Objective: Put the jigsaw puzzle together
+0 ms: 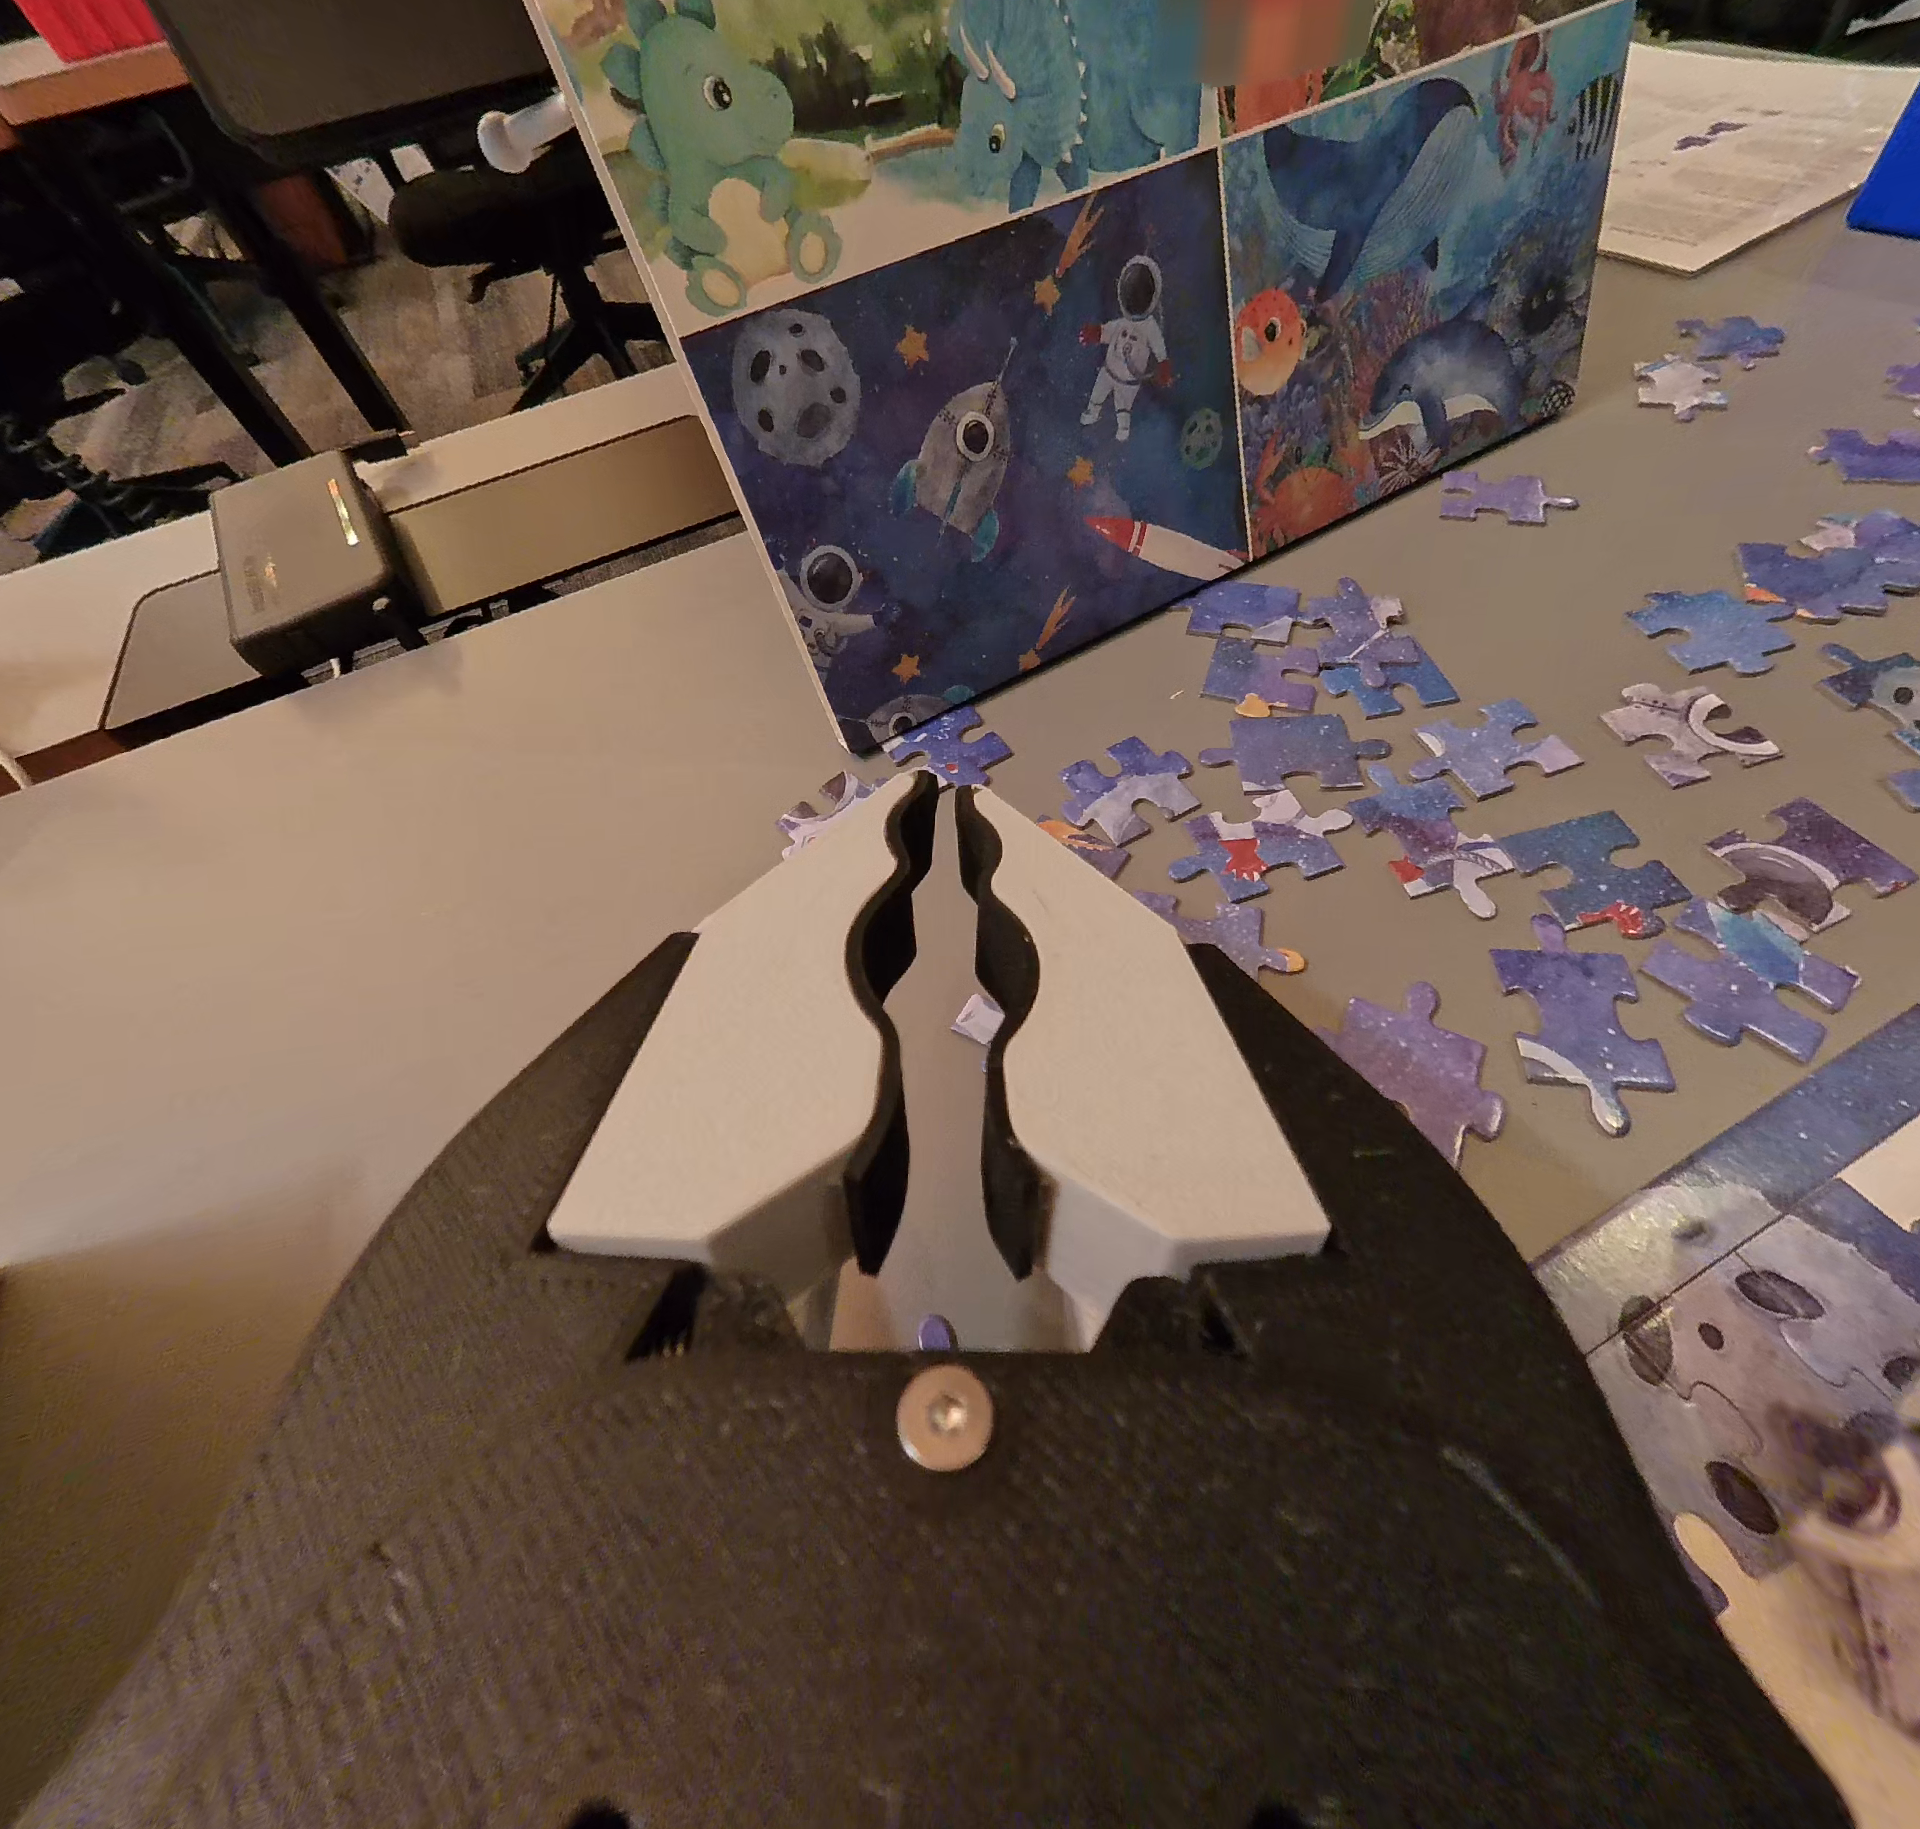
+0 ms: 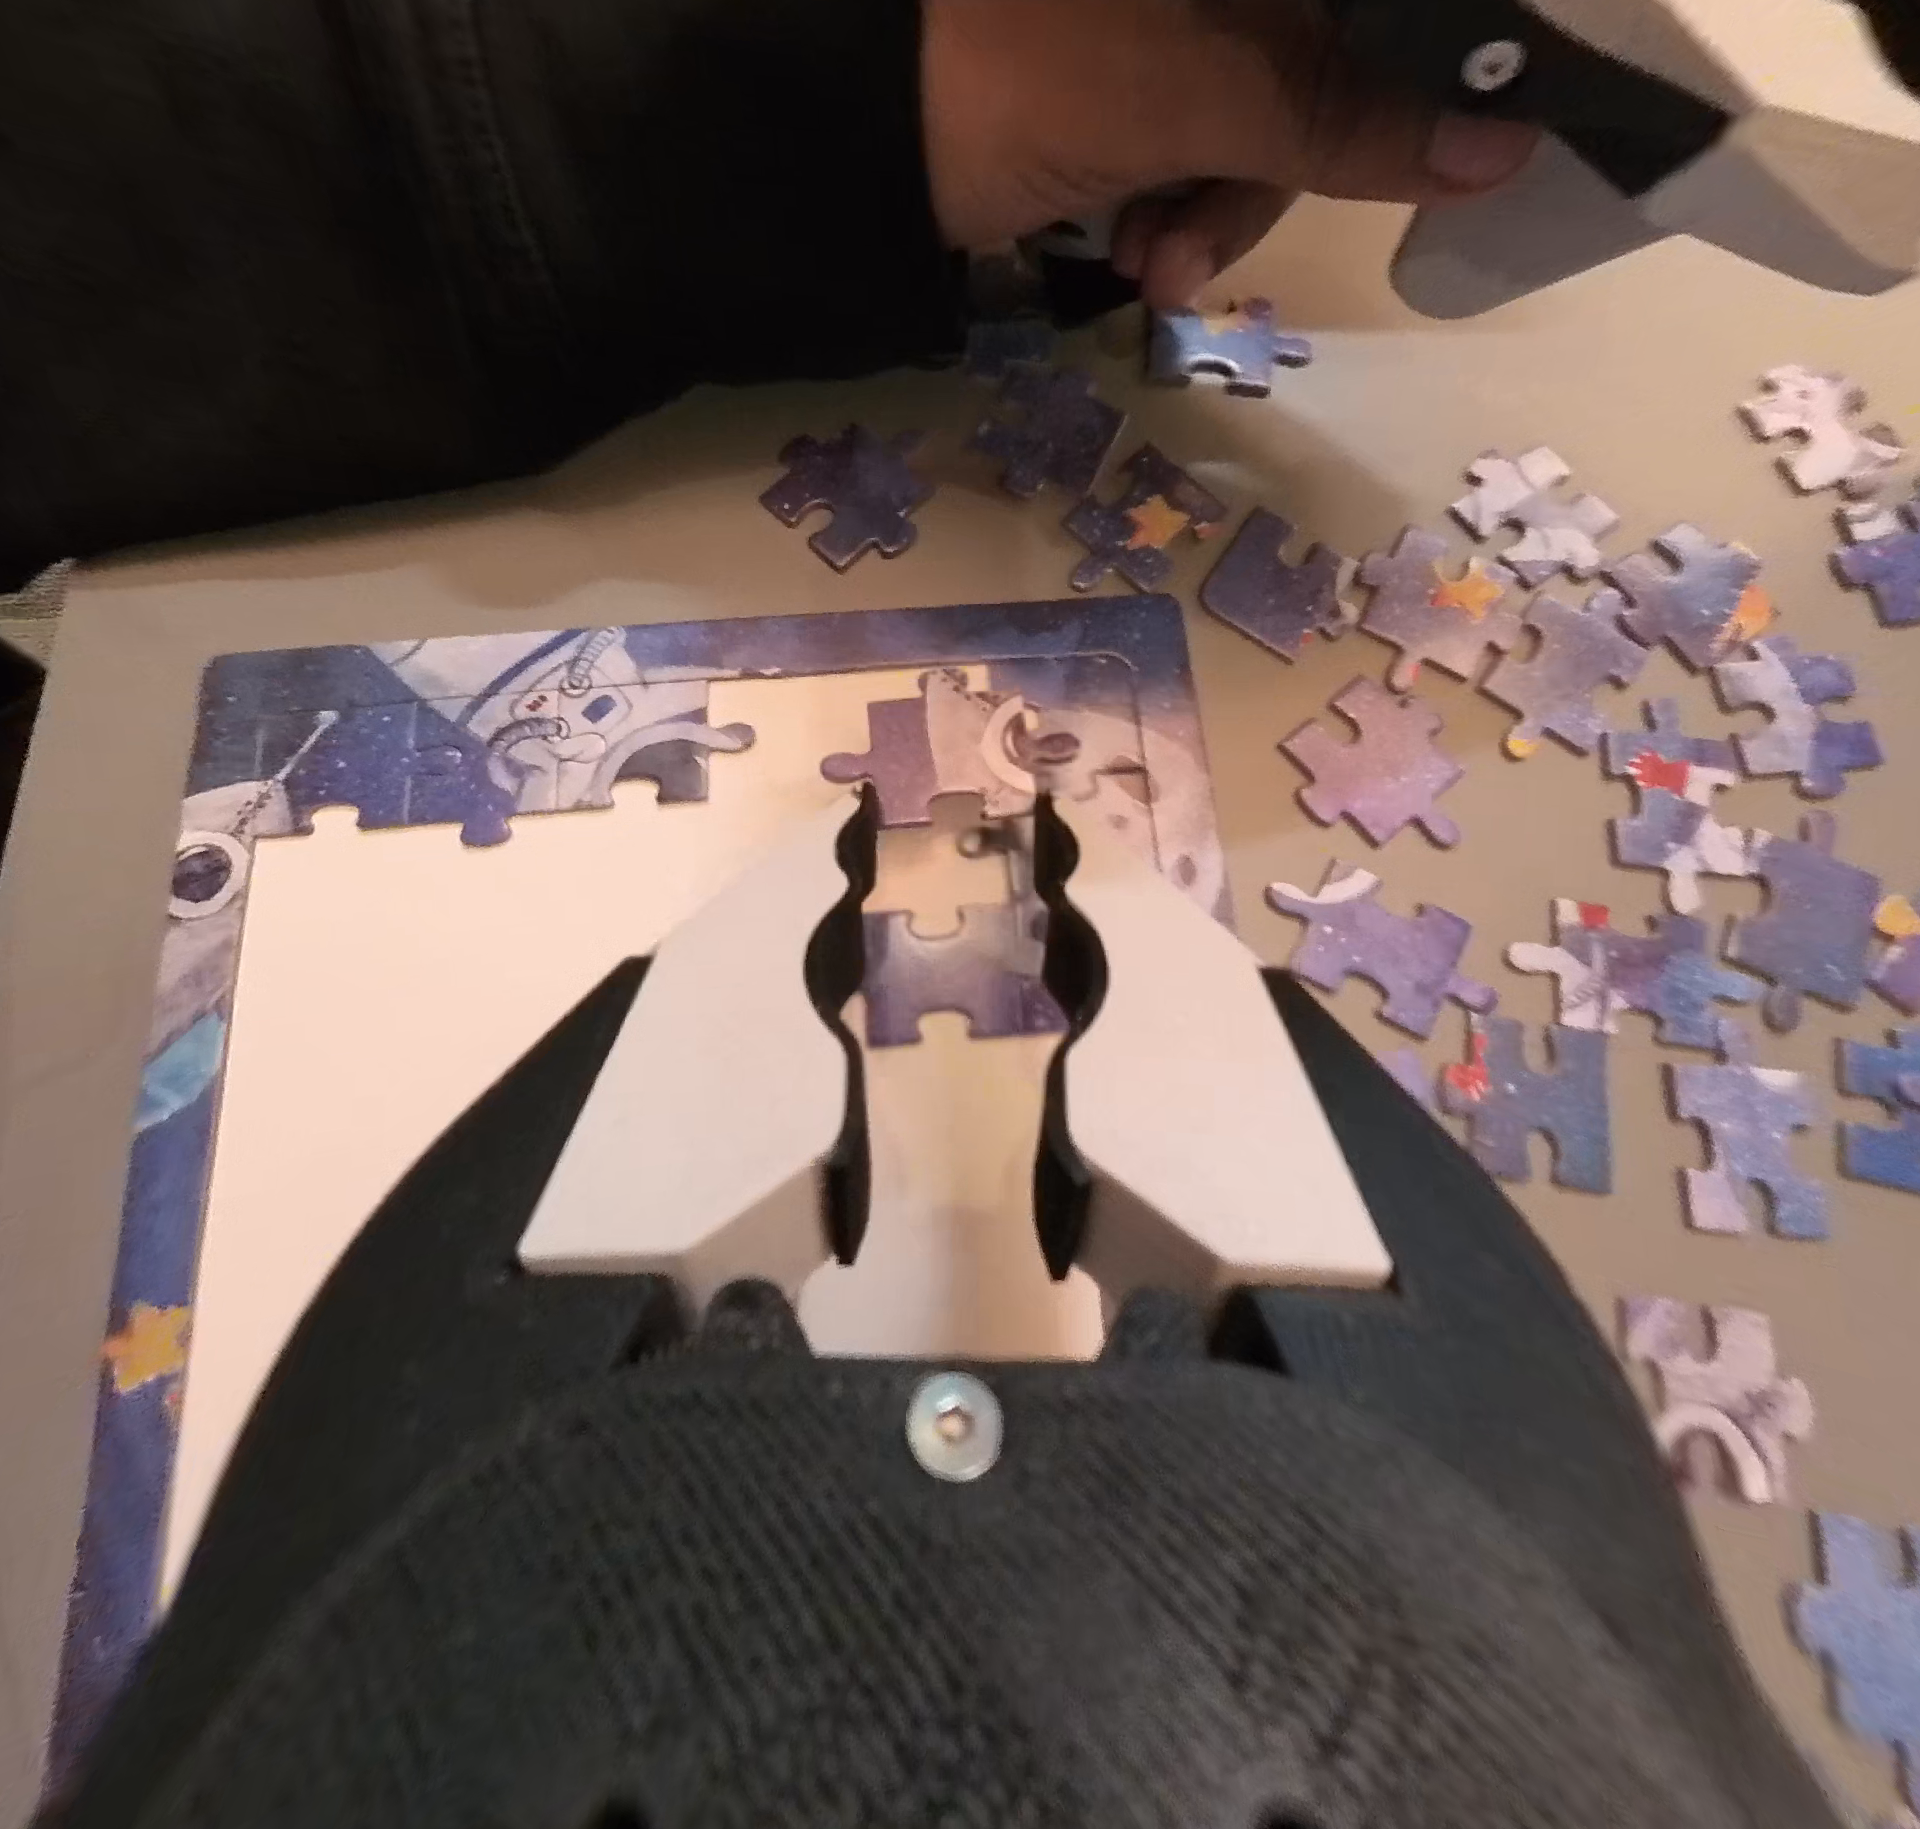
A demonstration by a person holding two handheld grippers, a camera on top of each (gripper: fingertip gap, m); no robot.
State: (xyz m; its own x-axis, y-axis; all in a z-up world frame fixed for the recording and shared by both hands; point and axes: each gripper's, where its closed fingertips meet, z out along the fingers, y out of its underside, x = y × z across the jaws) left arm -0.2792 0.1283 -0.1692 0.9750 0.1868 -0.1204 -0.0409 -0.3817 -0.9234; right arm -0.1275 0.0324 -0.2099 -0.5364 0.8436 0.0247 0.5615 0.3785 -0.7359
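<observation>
My left gripper (image 1: 943, 790) — jaws nearly closed, nothing held — tips beside a blue puzzle piece (image 1: 951, 745) at the picture box (image 1: 1091, 325) corner. My right gripper (image 2: 951, 792) — jaws parted, gripping nothing — hovers over the puzzle tray (image 2: 665, 641), far from that box.

Light: warm, a bit dim, from above | Shadows: soft, under the scattered blue cardboard puzzle pieces (image 1: 1590, 1026) | Blur: person's hand (image 2: 1132, 86) and right view were smeared | Edges: bent by the wide lens | Glare: none.
</observation>
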